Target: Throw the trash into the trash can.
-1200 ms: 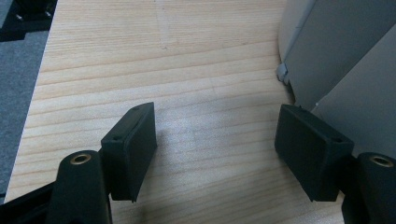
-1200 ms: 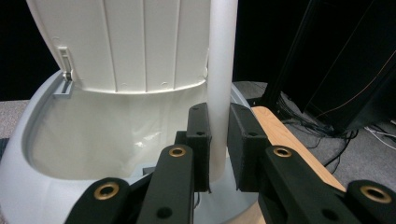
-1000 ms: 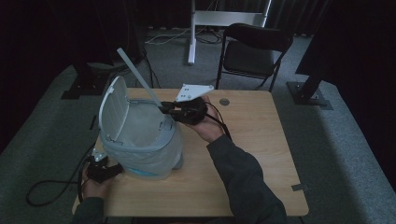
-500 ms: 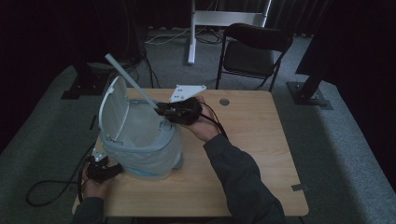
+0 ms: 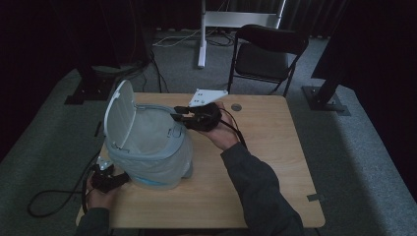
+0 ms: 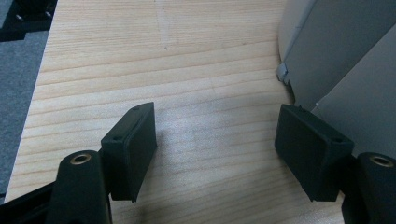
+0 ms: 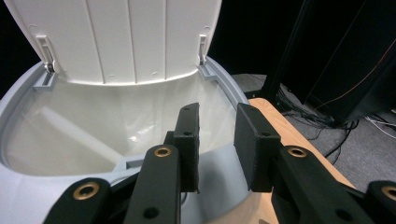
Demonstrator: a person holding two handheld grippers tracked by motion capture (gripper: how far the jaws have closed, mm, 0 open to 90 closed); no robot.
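Observation:
A pale blue bin [image 5: 147, 147] with a translucent liner stands at the table's left, its white lid [image 5: 119, 113] tipped up. My right gripper [image 5: 178, 114] hovers at the bin's right rim, pointing over the opening. Its jaws have just been opening and nothing is between them [image 7: 217, 140]. In the right gripper view a pale long rod [image 7: 74, 133] lies slanting inside the liner under the lid [image 7: 116, 37]. My left gripper [image 5: 122, 178] rests low on the table at the bin's near left foot. It stands open with bare wood between its pads [image 6: 215, 154], beside the bin wall [image 6: 336, 56].
A small round disc [image 5: 236, 106] lies on the table [image 5: 275, 162] behind the right hand. A black folding chair [image 5: 268, 54] and a white stand [image 5: 201, 34] are beyond the far edge. A cable [image 5: 49, 201] trails onto the floor at the left.
The long rod that stuck up out of the bin from my right gripper has gone down into the bin. The right jaws have opened and the hand has shifted slightly. The left hand has stayed put.

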